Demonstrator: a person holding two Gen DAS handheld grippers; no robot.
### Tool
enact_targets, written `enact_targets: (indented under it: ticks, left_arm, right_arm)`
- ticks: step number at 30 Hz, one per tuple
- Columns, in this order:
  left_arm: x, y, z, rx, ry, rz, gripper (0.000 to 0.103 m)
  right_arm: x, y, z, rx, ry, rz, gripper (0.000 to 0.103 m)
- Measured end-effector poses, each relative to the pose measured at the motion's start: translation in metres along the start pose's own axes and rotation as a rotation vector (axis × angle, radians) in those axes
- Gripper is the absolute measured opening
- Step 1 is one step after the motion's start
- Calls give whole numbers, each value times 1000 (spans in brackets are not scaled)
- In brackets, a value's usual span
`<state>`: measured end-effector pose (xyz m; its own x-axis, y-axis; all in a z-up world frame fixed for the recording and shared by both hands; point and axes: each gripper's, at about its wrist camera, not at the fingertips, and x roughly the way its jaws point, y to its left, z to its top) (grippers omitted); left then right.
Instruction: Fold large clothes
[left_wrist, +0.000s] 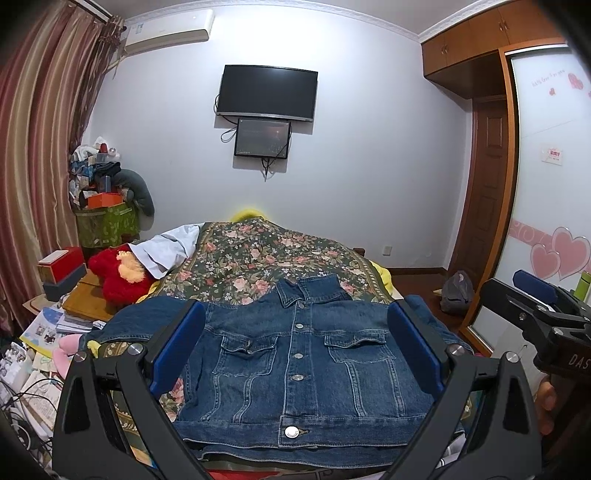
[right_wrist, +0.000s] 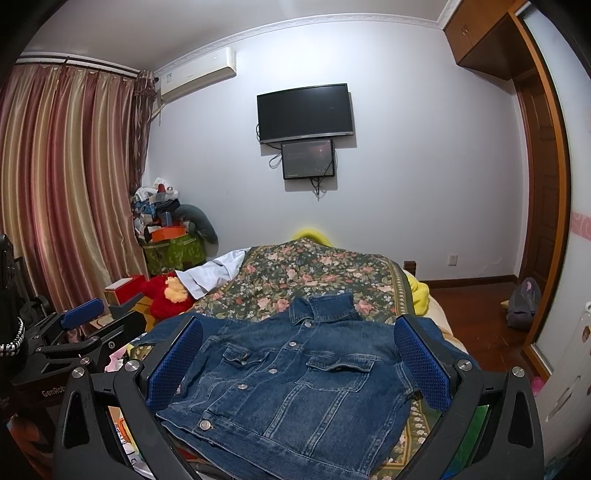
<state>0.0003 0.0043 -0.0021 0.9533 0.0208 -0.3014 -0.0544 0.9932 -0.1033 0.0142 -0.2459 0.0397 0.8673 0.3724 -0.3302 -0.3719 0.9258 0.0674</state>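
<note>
Denim jacket: it lies buttoned and front-up on the floral bedspread, framed between your jaws, collar at the far end, likely spread flat for folding.
Left gripper: your jaws stand wide apart, holding nothing, above the hem.
Right gripper: same, spread wide and empty.
Left view only: your fingertips on the right handle, low right.
Right view only: more of the striped curtains.

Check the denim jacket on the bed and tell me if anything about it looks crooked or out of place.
Nothing odd stands out. The denim jacket lies front up and buttoned on the floral bedspread, collar toward the far wall, sleeves spread to both sides. Both the left gripper and right gripper are open, holding nothing.
</note>
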Motion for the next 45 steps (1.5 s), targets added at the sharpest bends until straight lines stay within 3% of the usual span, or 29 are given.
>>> enact_targets:
  ticks: [45]
  left_arm:
    - [2,-1,2,0,1,2,100]
  right_arm:
    - [6,-3,3,10,22,-5,103]
